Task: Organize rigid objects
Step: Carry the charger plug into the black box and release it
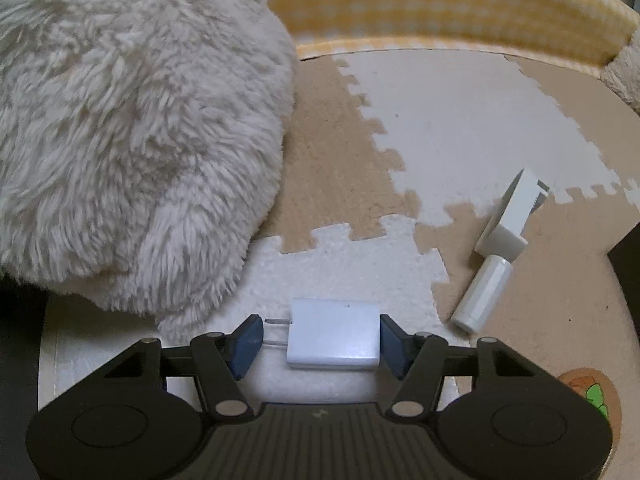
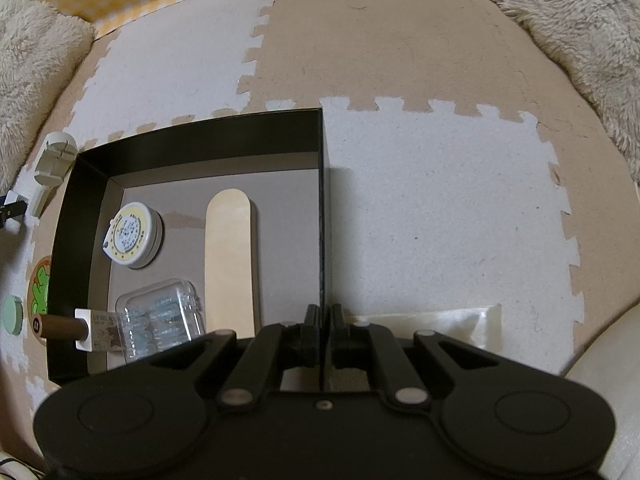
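In the left wrist view my left gripper brackets a white plug adapter that lies on the foam mat, prongs pointing left. The blue right pad touches its end; the left pad sits by the prongs. A white handled tool lies to the right. In the right wrist view my right gripper is shut on the right wall of a black box. The box holds a round tape measure, a wooden stick, a clear plastic case and a brown tube in a white carton.
A large fluffy white cushion fills the left of the left wrist view. A yellow checked border runs along the back. Left of the box lie the white tool, a frog coaster and a green disc. A cream cloth lies beside my right gripper.
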`<state>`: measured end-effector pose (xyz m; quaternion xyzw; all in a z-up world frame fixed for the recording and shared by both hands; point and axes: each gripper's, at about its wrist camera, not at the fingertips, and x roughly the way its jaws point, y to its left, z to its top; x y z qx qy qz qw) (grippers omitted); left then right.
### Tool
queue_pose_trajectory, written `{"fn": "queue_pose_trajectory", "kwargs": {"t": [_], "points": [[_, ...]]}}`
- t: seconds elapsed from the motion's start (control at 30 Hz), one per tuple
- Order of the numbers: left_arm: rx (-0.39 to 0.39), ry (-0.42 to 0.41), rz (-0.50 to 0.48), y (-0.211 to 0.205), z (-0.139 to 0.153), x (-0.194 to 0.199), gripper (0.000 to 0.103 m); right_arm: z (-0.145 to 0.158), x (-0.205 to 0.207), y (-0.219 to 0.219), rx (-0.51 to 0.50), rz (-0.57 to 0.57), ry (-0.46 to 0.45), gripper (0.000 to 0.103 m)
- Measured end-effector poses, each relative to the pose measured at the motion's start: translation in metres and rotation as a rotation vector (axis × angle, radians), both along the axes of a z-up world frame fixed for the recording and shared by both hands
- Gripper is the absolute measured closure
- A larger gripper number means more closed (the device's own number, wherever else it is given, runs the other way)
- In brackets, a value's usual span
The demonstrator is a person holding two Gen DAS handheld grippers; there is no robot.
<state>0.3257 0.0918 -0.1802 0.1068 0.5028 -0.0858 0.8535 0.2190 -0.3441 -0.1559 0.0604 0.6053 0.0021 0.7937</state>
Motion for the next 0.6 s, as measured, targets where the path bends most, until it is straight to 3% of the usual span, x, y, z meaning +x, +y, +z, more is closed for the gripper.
{"fn": "queue_pose_trajectory", "kwargs": {"t": [0.17, 0.37, 0.6], "points": [[-0.009, -0.003, 0.010, -0.001, 0.004, -0.004, 0.041, 0.000, 0.000, 0.001, -0.003, 0.001, 0.001, 0.098], [-0.103, -0.054, 0.056, -0.011, 0.028, -0.002, 0.041, -0.001, 0.000, 0.002, -0.006, 0.004, 0.002, 0.098], [-0.234, -0.149, -0.038, -0.056, 0.073, -0.015, 0.041, -0.001, -0.001, 0.002, -0.008, 0.005, 0.002, 0.098]]}}
